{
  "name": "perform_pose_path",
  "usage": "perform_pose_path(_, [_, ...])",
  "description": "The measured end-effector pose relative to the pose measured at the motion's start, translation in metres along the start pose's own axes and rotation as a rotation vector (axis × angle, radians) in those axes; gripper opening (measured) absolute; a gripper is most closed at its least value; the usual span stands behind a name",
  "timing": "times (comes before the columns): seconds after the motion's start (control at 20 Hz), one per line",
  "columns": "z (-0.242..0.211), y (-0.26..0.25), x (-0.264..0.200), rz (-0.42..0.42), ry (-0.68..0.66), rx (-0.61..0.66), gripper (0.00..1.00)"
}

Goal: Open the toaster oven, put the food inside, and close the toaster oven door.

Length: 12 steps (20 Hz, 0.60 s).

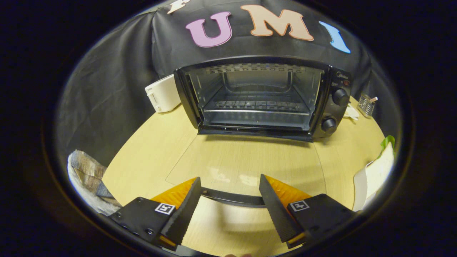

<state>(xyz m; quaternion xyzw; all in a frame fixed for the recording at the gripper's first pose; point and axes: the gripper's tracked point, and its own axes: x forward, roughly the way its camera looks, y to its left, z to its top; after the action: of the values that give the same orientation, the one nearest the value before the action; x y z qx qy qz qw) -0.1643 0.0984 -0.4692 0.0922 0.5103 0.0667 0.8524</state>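
The black toaster oven (pixel 257 96) stands at the back of the wooden table with its cavity showing a wire rack (pixel 257 105) and nothing on it. Its glass door (pixel 246 160) lies folded down flat toward me. The door's dark handle bar (pixel 232 197) runs crosswise between my fingers. My gripper (pixel 229 179) is open, its fingers wide apart above the door's front edge, and neither presses on the bar. A white object with a green piece (pixel 375 175) sits at the table's right edge; I cannot tell whether it is the food.
Two knobs (pixel 340 96) sit on the oven's right panel. A white appliance (pixel 162 94) stands behind the oven's left side, and a small metal holder (pixel 366 104) behind its right. A crumpled patterned bundle (pixel 85 175) lies off the table's left edge.
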Motion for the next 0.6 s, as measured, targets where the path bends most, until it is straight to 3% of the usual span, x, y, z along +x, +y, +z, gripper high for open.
perform_pose_path(0.3, [0.037,-0.027,-0.018,-0.006,-0.113,0.045,0.99])
perform_pose_path(0.6, [0.112,-0.126,-0.076,-0.131,-0.307,0.035,0.98])
